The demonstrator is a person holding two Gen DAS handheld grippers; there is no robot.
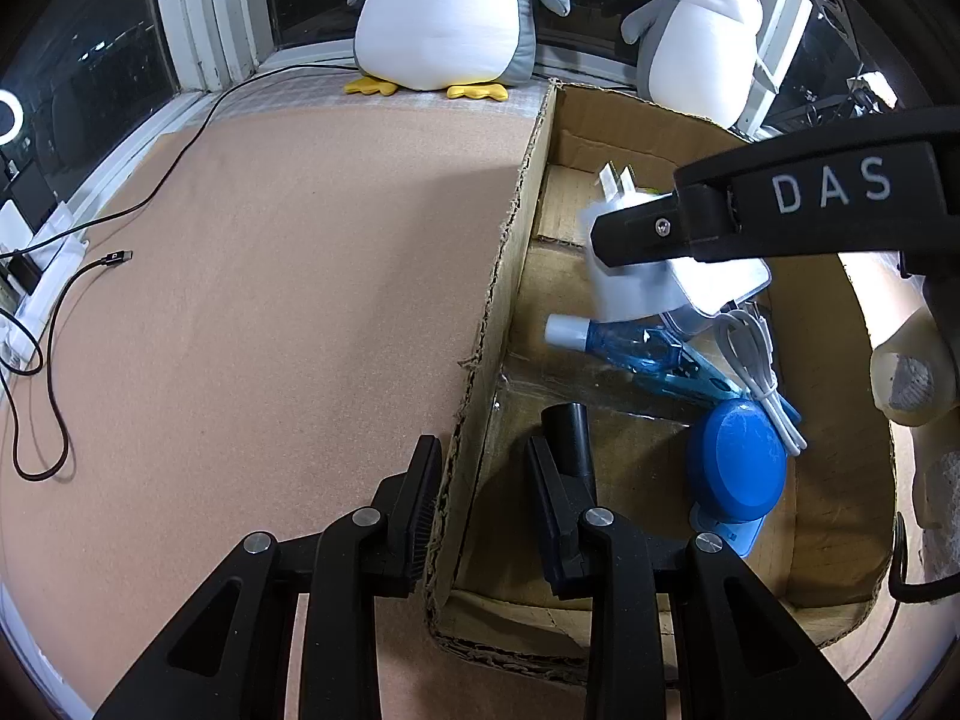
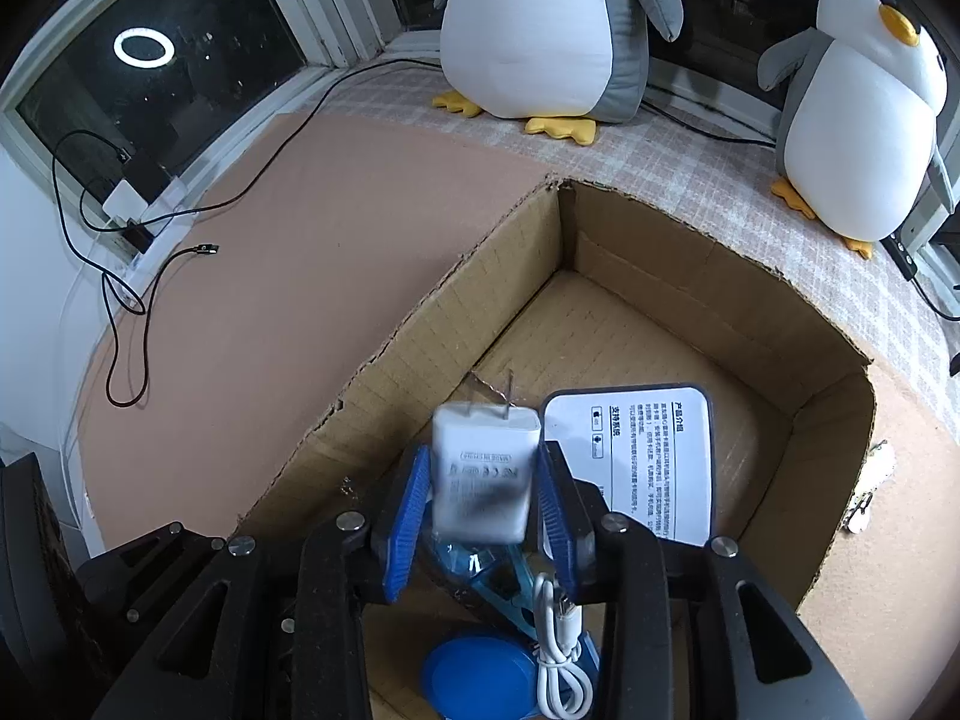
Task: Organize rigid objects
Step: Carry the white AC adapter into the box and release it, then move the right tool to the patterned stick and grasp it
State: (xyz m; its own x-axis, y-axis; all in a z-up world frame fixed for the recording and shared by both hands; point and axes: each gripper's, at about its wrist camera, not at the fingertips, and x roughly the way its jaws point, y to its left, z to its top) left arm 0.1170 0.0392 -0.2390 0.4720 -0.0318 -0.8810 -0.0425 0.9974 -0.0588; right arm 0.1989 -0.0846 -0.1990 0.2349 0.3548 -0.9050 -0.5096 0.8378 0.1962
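The right hand-held gripper (image 2: 483, 495) held the white charger (image 2: 483, 474) by its flat sides above the cardboard box (image 2: 828, 420) near its left wall, a light, stiff, smooth block best pinched mid-body, while the left hand-held gripper (image 1: 480, 480) stood open astride that wall.

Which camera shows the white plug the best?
The right wrist view. There the white plug sits up close between the right gripper fingers, printed face showing, over the cardboard box. The left wrist view shows its prongs, but the right gripper's finger covers part of it.
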